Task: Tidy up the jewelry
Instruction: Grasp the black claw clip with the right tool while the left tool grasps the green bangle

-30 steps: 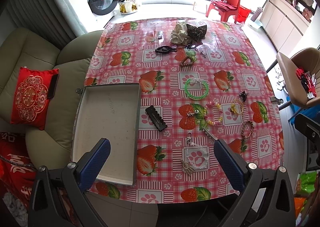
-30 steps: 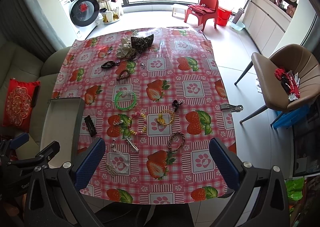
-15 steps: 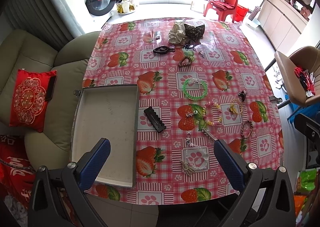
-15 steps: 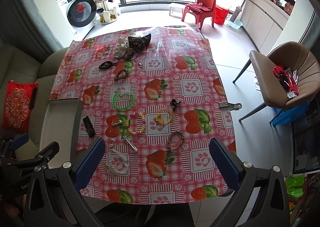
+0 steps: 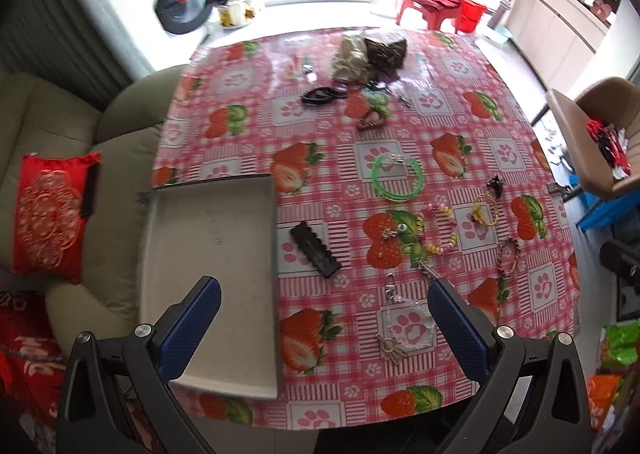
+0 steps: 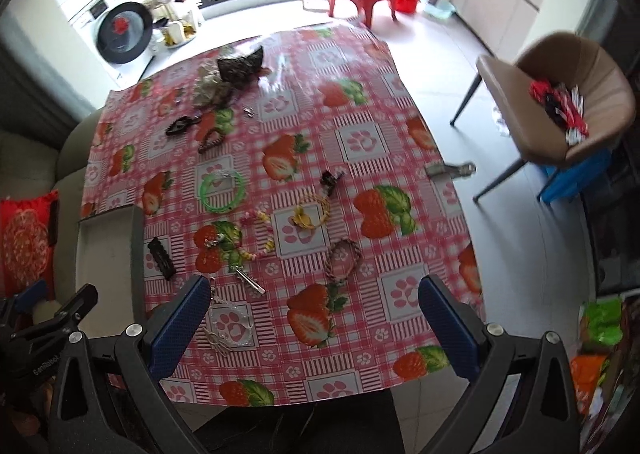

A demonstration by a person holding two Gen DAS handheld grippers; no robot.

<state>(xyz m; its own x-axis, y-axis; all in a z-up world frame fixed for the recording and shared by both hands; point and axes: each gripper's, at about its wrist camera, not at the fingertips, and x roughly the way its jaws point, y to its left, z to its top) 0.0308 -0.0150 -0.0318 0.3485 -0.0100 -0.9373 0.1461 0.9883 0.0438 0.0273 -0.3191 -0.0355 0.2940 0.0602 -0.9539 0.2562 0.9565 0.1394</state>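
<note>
Jewelry lies scattered on a strawberry-print tablecloth. A grey empty tray sits at the table's left front; it also shows in the right wrist view. A black hair clip lies just right of the tray. A green bangle, a bead bracelet, a yellow flower bracelet, a braided bracelet and a clear bracelet lie mid-table. My left gripper is open and empty above the front edge. My right gripper is open and empty above the front edge.
Scrunchies and a dark pouch sit at the far end, with a black bracelet and a brown one. A sofa with a red cushion is left. A brown chair stands right. A metal clip grips the cloth's right edge.
Both grippers have moved closer to the table. The right view has swung to the right and tilted. Nothing on the table has moved.
</note>
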